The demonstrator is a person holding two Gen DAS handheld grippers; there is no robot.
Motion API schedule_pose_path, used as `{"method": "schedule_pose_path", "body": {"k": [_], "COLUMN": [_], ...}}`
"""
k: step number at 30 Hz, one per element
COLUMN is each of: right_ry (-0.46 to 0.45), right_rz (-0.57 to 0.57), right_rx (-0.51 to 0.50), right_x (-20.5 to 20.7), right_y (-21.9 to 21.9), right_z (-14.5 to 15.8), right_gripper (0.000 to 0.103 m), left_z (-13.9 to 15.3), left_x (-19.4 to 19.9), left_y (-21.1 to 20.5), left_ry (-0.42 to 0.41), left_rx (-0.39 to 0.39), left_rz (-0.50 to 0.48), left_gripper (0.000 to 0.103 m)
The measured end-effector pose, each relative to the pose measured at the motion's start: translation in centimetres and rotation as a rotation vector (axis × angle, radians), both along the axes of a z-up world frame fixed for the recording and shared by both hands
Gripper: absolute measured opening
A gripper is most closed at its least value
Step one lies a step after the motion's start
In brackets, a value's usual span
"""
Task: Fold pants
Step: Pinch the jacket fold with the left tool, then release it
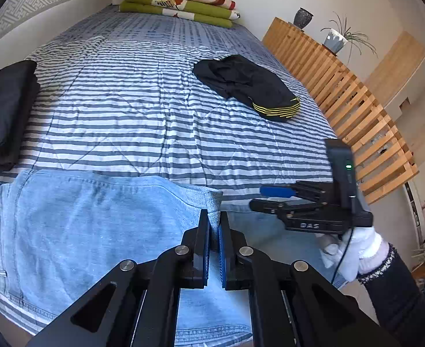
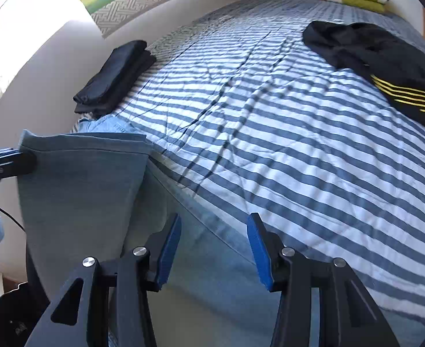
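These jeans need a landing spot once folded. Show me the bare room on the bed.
Free: the striped middle of the bed, between the dark folded stack and the black pants. Crowded: the near edge under the jeans.

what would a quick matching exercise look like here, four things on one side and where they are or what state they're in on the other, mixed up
Things:
1. left gripper
2. right gripper
3. black pants with yellow stripes
4. folded blankets

Places or states:
A. open, holding nothing
B. stacked at the far end of the bed
C. shut on the hem of the jeans
D. lying crumpled on the striped cover

Pairs: 1-C, 2-A, 3-D, 4-B
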State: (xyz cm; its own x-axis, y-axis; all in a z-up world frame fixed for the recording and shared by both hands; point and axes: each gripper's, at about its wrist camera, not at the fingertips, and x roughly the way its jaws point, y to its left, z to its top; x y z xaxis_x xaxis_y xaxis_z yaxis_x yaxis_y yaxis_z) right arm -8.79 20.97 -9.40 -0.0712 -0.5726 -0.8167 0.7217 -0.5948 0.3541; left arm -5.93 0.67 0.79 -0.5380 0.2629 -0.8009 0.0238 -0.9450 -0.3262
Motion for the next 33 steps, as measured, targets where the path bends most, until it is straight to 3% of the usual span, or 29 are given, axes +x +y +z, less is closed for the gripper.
{"method": "schedule_pose_path", "body": {"k": [7,8,9,11,12,19,22,25,29,31,33], "right_ry": [0.0,0.013,0.029,0.045,0.033,0.125,0.091,0.056,0.079,0.057,0.046], "right_rz": [0.177,0.187,0.193,0.201,0.198,0.177,0.008,-0.164,-0.296,-0.337,-0.344], "right_rx": [0.071,0.101,0.124,0.14,0.137,0.16,0.11,0.013,0.02,0.011,0.018], "right_x": [0.8,1.1,1.3,1.5,1.3,1.1,-0.4,-0.8,1.0,2.0,2.6], "right_y": [-5.1,-5.5,-5.8,-5.8,-5.7,-5.3,-0.9,6.2,13.5,16.6,17.9], "right_z": [-2.9,-3.3,-3.6,-3.6,-3.5,-2.7,-0.9,1.4,3.2,3.6,3.5], "right_gripper": [0.043,0.041,0.027,0.011,0.008,0.007,0.021,0.021,0.021,0.021,0.021], "left_z": [1.5,1.6,1.6,1.5,1.5,0.3,-0.9,-3.0,-6.7,-6.8,-6.8], "left_x": [1.7,1.7,1.7,1.8,1.8,0.1,-2.2,-5.2,-9.2,-9.4,-8.7], "left_y": [-1.6,-1.6,-1.6,-1.5,-1.5,0.9,4.4,8.4,12.7,13.3,13.2], "left_ry": [0.025,0.026,0.026,0.027,0.027,0.005,0.003,-0.024,-0.144,-0.133,-0.104], "left_rx": [0.005,0.008,0.006,0.002,-0.001,0.007,-0.024,-0.014,0.058,0.083,0.044], "left_rz": [-0.008,-0.01,-0.009,-0.013,-0.013,-0.07,-0.149,-0.221,-0.302,-0.312,-0.323], "left_gripper": [0.004,0.004,0.004,0.004,0.004,0.004,0.005,0.005,0.02,0.02,0.02]}}
